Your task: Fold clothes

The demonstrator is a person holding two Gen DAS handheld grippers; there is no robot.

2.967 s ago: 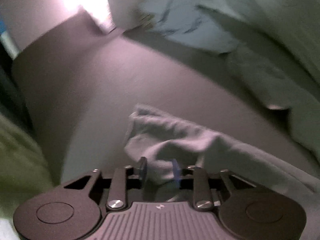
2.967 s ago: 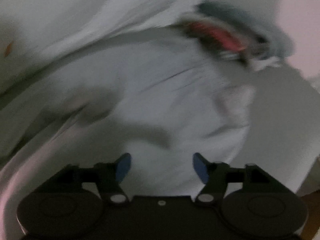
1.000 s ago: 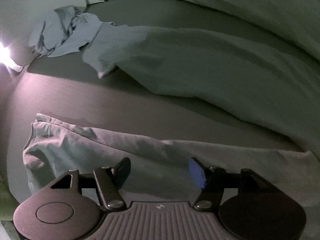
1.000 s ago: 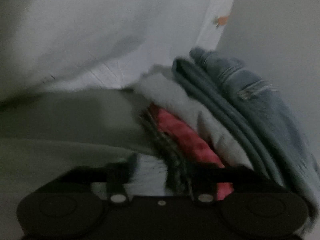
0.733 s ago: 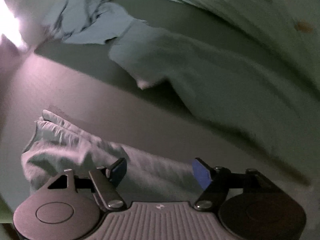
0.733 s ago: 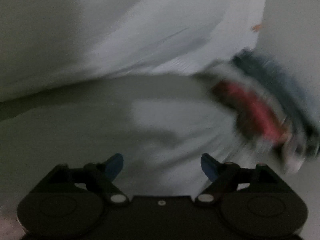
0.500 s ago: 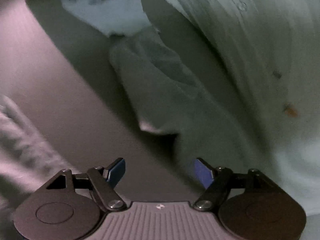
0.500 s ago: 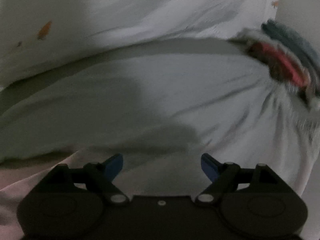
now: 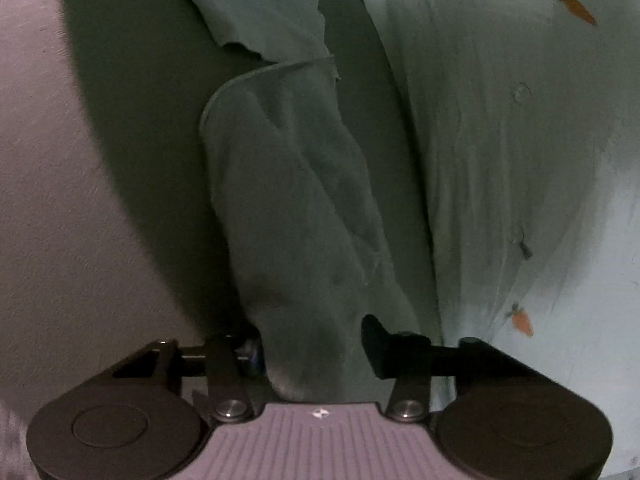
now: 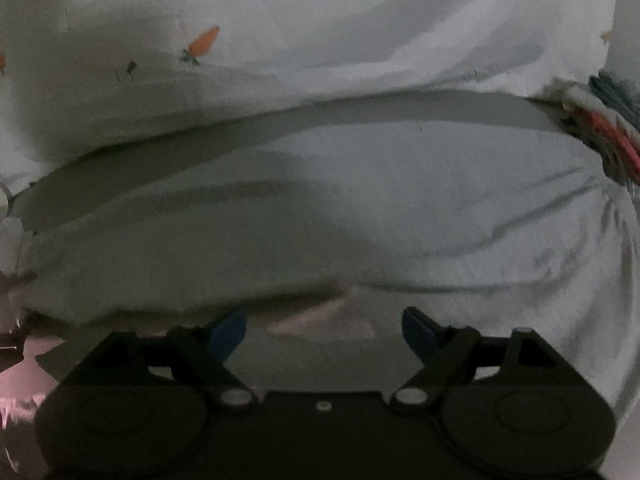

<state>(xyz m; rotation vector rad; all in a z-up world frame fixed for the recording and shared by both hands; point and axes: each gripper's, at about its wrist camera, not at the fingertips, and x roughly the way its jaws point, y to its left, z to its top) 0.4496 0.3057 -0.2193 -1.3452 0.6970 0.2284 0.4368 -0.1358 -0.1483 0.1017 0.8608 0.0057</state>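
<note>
A pale garment point(image 10: 360, 208) lies spread across the bed in the right wrist view. My right gripper point(image 10: 324, 332) hangs open just before its near edge, with only the bed surface between its blue pads. In the left wrist view a long, sleeve-like strip of pale cloth point(image 9: 288, 184) runs from the top of the frame down between the fingers of my left gripper point(image 9: 310, 344). Those jaws are closing with the bunched cloth between them. The left finger point(image 9: 252, 350) stands at the cloth's edge, and the right finger point(image 9: 374, 340) rests over the cloth.
White bedding with small orange carrots point(image 10: 320, 20) point(image 9: 520, 160) lies bunched behind the garment. A stack of folded clothes point(image 10: 612, 128), red and blue among them, sits at the far right. Another pale cloth point(image 9: 260, 8) lies beyond the sleeve. The grey bed surface point(image 9: 60, 200) stretches to the left.
My left gripper left the crumpled grey garment, swung and rolled onto the pale sleeve, and its jaws narrowed. My right gripper moved from the folded stack to the spread garment's near edge, still open.
</note>
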